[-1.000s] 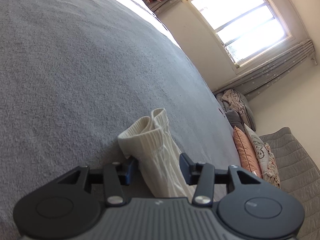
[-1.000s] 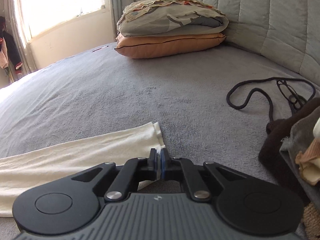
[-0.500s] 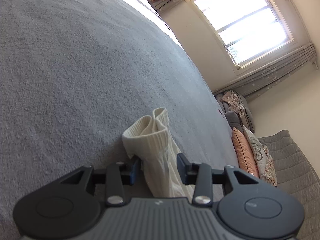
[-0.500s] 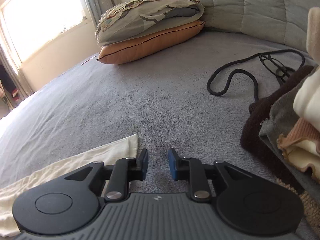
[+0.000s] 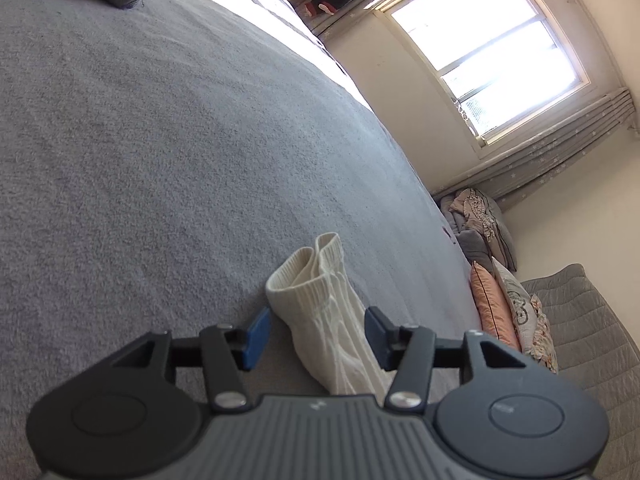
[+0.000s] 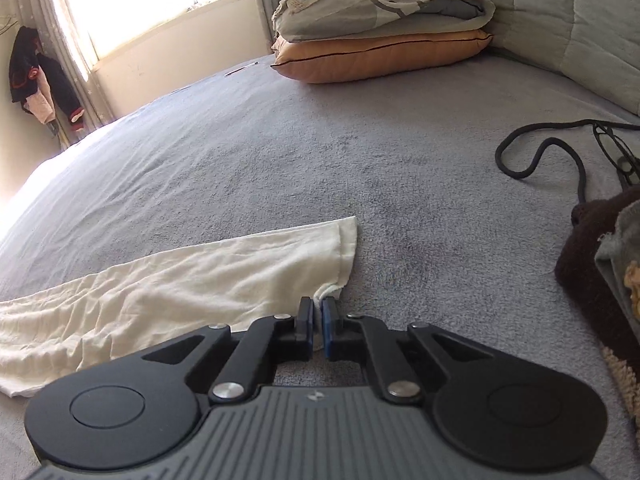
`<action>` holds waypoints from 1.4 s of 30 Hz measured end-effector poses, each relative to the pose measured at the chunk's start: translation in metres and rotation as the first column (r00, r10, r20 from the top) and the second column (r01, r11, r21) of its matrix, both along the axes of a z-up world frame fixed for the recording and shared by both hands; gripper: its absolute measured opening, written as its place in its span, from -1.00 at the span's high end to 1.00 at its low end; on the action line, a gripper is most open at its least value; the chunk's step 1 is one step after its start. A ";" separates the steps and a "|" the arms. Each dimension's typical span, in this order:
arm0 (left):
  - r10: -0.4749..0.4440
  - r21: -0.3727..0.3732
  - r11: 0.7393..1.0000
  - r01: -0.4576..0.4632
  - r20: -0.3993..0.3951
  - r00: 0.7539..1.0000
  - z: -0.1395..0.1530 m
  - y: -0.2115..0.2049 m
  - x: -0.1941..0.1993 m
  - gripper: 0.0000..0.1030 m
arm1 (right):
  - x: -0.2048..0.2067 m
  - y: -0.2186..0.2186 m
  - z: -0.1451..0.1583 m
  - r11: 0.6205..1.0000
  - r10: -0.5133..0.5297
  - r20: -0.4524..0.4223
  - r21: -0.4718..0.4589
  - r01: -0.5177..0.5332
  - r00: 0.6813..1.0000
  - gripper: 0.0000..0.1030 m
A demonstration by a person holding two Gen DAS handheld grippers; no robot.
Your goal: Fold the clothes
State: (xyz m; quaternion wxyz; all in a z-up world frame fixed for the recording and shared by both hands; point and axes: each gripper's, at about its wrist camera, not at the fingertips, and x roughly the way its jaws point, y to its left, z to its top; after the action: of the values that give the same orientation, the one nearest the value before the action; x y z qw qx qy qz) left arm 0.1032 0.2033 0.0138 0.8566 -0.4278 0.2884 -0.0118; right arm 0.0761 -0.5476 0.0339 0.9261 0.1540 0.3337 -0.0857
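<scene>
On the grey bed (image 6: 280, 152) the cream garment (image 6: 168, 292) lies stretched flat, ready for folding — the right gripper (image 6: 317, 322) clamped on its hem corner, the left gripper (image 5: 316, 334) just opened wider, astride the ribbed cuff (image 5: 308, 284) — unpinched.

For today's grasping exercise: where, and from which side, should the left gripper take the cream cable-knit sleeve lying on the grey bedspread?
Grip the cream cable-knit sleeve at its ribbed cuff, coming in from the near side along its length: it already lies between the open left gripper.

open blanket (image 6: 360, 152) ahead — clothes pile (image 6: 600, 264) rightward
</scene>
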 end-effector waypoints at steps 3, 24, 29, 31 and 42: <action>-0.018 -0.021 1.000 0.018 0.001 1.000 0.003 -0.002 -0.010 -0.02 | -0.003 -0.010 0.014 0.996 -0.056 0.028 -0.061 0.058 0.998 0.93; -0.085 0.050 0.995 0.087 -0.029 0.996 0.006 -0.020 0.002 -0.19 | 0.027 -0.026 0.007 0.997 -0.058 0.061 -0.055 0.061 0.996 0.21; -0.088 0.045 0.995 0.090 -0.038 0.995 0.004 -0.020 0.003 -0.19 | 0.064 -0.009 0.000 0.994 0.029 -0.002 -0.101 -0.029 1.000 0.21; -0.089 0.048 0.995 0.091 -0.042 0.995 0.004 -0.021 0.004 -0.19 | 0.072 0.005 -0.004 0.985 0.082 -0.049 -0.148 -0.089 0.995 0.32; -0.089 0.055 0.994 0.091 -0.040 0.995 0.005 -0.024 0.004 -0.19 | 0.068 0.007 0.009 0.967 -0.003 0.058 -0.253 0.018 0.998 0.87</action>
State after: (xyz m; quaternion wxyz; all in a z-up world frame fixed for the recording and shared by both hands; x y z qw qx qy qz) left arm 0.1068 0.1794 0.0186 0.8614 -0.3900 0.3236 -0.0342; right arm 0.1441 -0.5403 0.0430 0.9469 0.0388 0.2925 -0.1280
